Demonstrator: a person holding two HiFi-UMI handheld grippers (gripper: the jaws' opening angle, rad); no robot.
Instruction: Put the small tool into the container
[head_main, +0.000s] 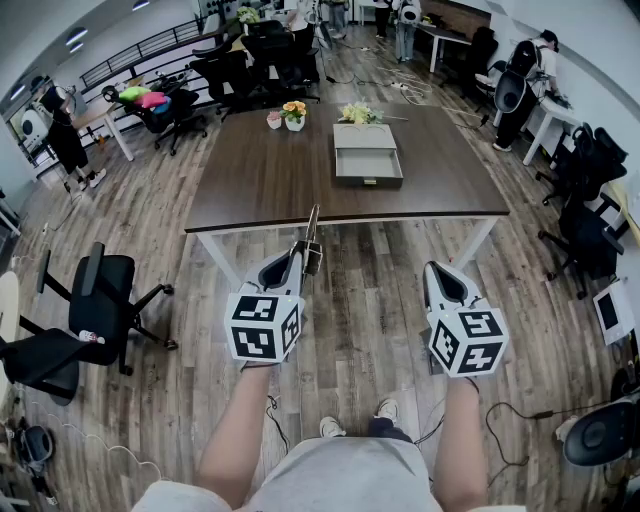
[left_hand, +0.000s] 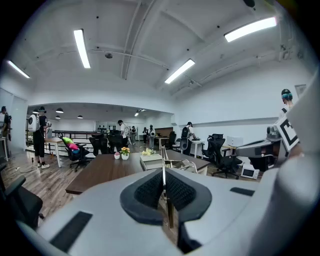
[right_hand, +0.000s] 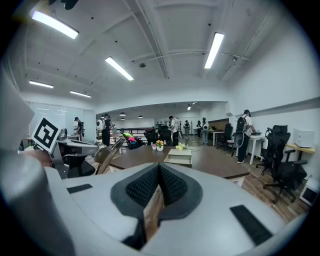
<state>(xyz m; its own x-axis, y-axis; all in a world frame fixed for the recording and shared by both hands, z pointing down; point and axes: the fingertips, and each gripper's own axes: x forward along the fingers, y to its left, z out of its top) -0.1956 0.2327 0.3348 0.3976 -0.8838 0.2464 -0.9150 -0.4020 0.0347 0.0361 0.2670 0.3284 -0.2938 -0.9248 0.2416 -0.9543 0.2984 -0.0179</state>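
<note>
Lower centre of the head view: the person's two forearms, a gripper in each hand, over wood-plank floor.

Left gripper (head_main: 299, 264), lower left of centre: pads pinched tight on the near end of the slim silver metal hand tool (head_main: 313, 240). In the left gripper view the tool (left_hand: 163, 172) shows as a thin upright blade between the dark pads and sticks out ahead. It is off the table, just short of the near edge.

Right gripper (head_main: 438, 272), lower right of centre: jaws together, nothing between them.

Handling, as a judgement: light, rigid, smooth metal, not fragile. A long, thin piece pinched at one end may swivel or slide in the pads. A hold nearer its wider mid-section would steady it.

Mid frame: dark brown rectangular wooden table (head_main: 260, 180) on white legs.

Upper centre, on the table's far half: grey shallow rectangular open container (head_main: 369, 181). Its floor looks bare. A paler flat panel lies just behind it, perhaps a lid.

Beyond it: small pots of flowers (head_main: 293, 113) along the far edge.
</note>
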